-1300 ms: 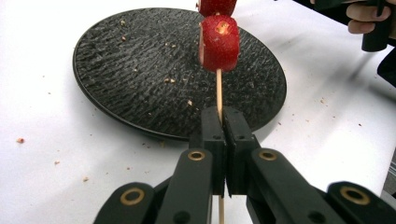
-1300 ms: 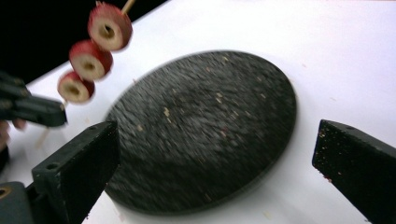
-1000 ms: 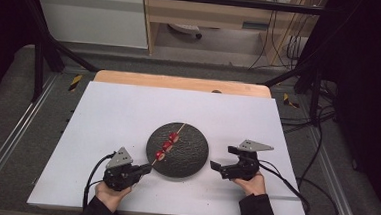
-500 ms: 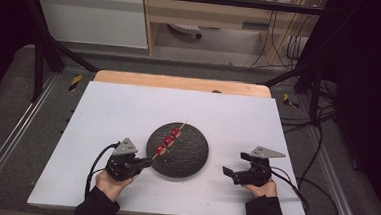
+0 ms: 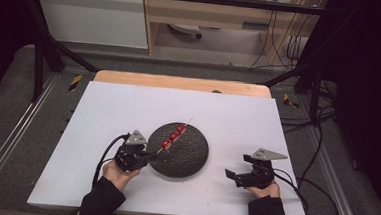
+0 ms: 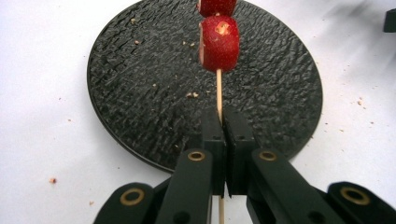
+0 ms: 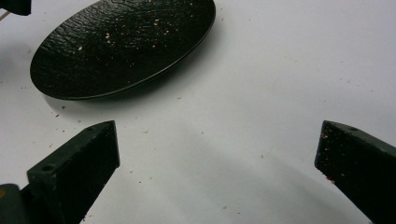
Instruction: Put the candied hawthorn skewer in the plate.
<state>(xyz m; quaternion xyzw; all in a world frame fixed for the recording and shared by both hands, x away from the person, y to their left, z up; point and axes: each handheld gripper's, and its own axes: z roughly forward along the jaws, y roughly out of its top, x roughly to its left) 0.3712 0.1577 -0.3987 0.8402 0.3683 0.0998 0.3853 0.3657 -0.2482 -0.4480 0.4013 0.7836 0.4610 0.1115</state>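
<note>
Your left gripper (image 5: 151,155) sits near the desk's front edge, left of centre, jaws pressed together on the near end of the skewer (image 5: 176,134); since a second ago you have carried it a little toward the left and lifted it, so the stick now slopes up off the black plate (image 5: 188,160) rather than lying across it. Your right gripper (image 5: 234,175) has drawn back toward the front right corner, well apart from the plate, so the skewer looks to be the left hand's job alone from here. From the high view the skewer's long axis runs diagonally, its held end at the plate's near left rim and its bare tip pointing toward the desk's far right corner, three red pieces strung along the middle. In the left gripper view the stick (image 6: 219,91) runs straight up out of the closed jaws, the nearest red piece (image 6: 219,43) above the plate (image 6: 140,93). In the right gripper view your jaws stand spread wide over bare desk (image 7: 261,84), pinching nothing, with the plate (image 7: 121,44) toward the upper left.
</note>
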